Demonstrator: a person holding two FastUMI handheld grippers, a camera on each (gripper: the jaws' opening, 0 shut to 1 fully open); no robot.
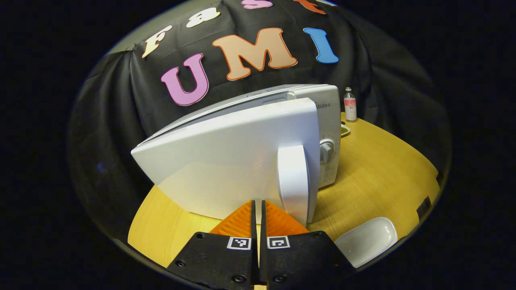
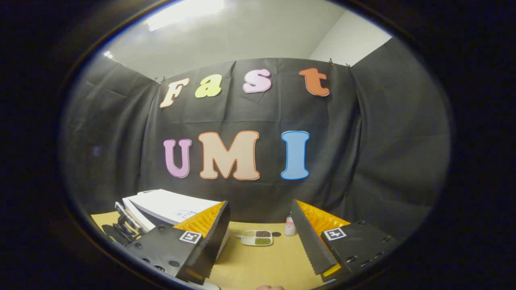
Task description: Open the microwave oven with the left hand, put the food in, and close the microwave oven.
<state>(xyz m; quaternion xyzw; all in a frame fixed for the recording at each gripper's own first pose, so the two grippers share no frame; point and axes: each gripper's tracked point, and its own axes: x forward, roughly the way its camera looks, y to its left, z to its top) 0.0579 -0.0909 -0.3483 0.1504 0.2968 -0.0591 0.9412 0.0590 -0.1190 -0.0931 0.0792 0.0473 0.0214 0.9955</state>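
Observation:
The white microwave (image 1: 242,153) stands on the wooden table (image 1: 379,177), its door (image 1: 225,161) seeming slightly ajar at the handle side. My left gripper (image 1: 258,203) is shut with nothing between its fingers, tips low against the door just left of the tall white handle (image 1: 293,181). In the right gripper view the microwave (image 2: 169,206) sits at lower left. Farther back on the table lies the food, a white divided dish (image 2: 257,237) of grains and beans. My right gripper (image 2: 259,202) hangs open and empty above the table, well short of the dish.
A small bottle (image 1: 350,104) stands behind the microwave's right side, beside a greenish dish edge (image 1: 345,129); this bottle (image 2: 289,226) is right of the food dish. An empty white oval dish (image 1: 369,239) lies near the table's front edge. The control knob (image 1: 327,151) is right of the door.

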